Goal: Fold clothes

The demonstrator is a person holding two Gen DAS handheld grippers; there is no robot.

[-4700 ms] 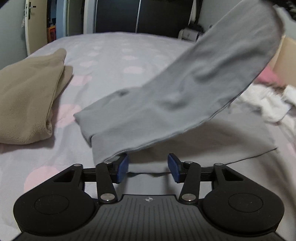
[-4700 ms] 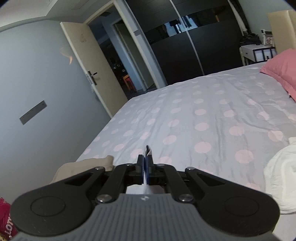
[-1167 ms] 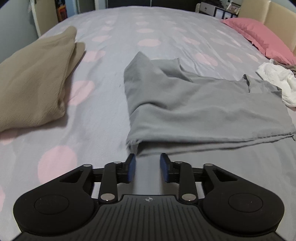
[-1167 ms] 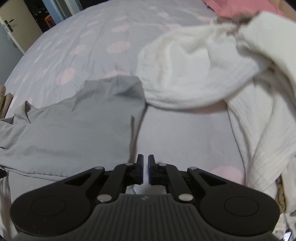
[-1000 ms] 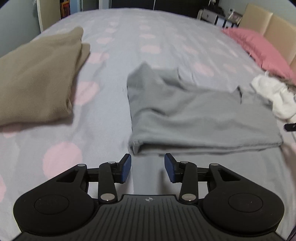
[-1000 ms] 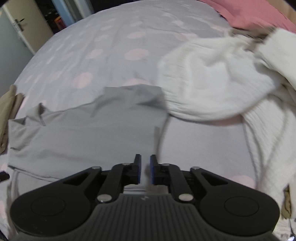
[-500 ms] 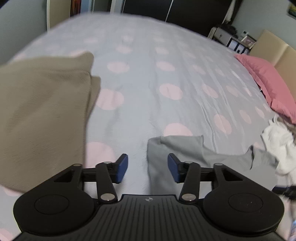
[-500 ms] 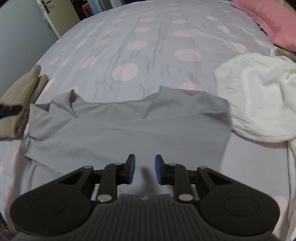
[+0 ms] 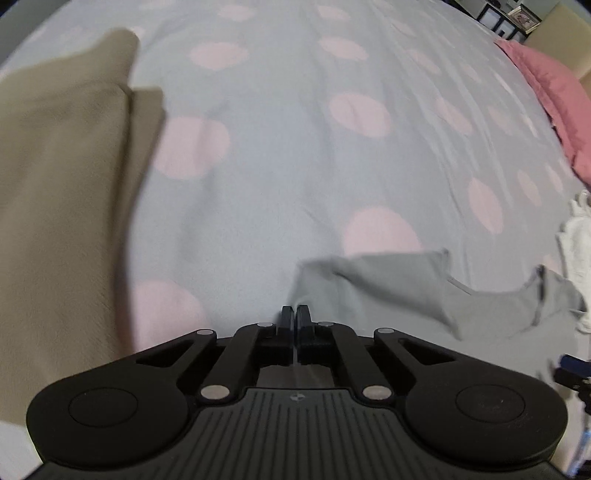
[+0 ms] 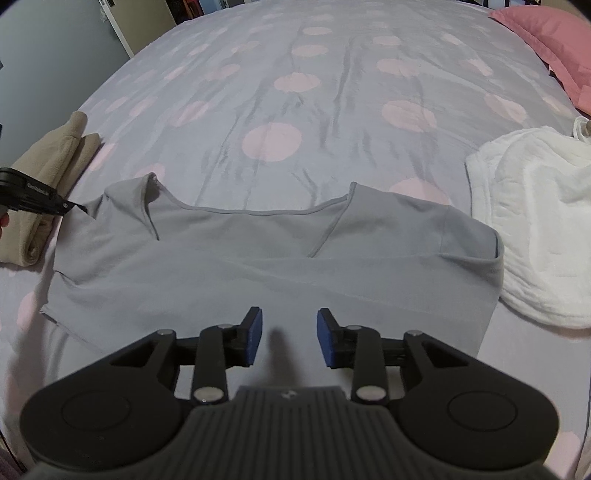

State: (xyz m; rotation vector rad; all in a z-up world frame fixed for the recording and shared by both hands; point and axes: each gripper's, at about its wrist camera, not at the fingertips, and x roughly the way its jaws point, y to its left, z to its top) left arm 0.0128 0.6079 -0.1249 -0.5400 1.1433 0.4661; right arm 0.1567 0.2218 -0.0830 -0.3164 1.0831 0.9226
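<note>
— Where the grey shirt (image 10: 258, 266) is concerned, how is it laid out?

— It is spread flat on the dotted bed (image 10: 280, 92), neckline turned away from the right wrist camera, with a folded tan garment (image 10: 44, 177) just beside its left edge and a white garment (image 10: 535, 221) against its right edge. A pink pillow (image 10: 546, 33) is seen far off at the head of the bed.

— And the left tongs (image 9: 296, 314)?

— They have just been closing and are now pressed together at the shirt's left shoulder corner; in the right wrist view their tip is seen meeting that corner, and the cloth appears to be pinched there.

— The right tongs (image 10: 289, 338)?

— Their jaws have just been opening and are spread apart above the lower middle of the shirt, with nothing gripped between them.
</note>
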